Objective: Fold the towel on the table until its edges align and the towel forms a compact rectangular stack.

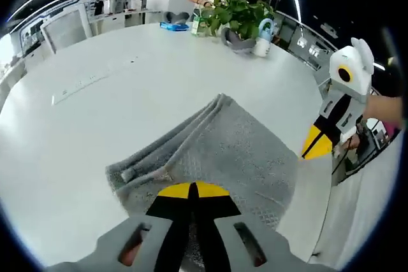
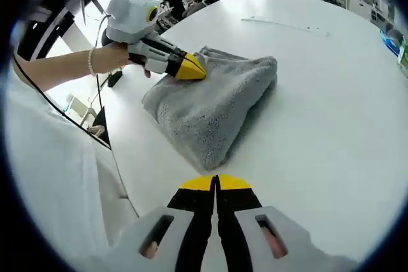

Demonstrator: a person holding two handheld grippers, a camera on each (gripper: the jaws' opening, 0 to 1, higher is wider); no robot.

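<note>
Jaws closed on both grippers — towel [image 2: 213,103] folded, on table [image 2: 331,93]

1. The left gripper [image 1: 191,190], seen in its own view, has 2 black jaws capped with yellow tips, rising from a pale grey moulded body with 2 slotted openings.
2. In the right gripper view, the left gripper [image 2: 191,68] shows a white rounded housing with a yellow-ringed dark circle, a black-and-white neck and a yellow tip.
3. The right gripper [image 2: 215,184] matches: yellow tips, black jaws, grey body with 2 slots.
4. In the left gripper view, the right gripper [image 1: 317,143] shows the same white housing and yellow tip.
5. The person wears a white short-sleeved top [image 2: 44,176] and a pearl-like bead bracelet [image 2: 91,61]; a thin black cable [image 2: 38,87] runs across the top.
</note>
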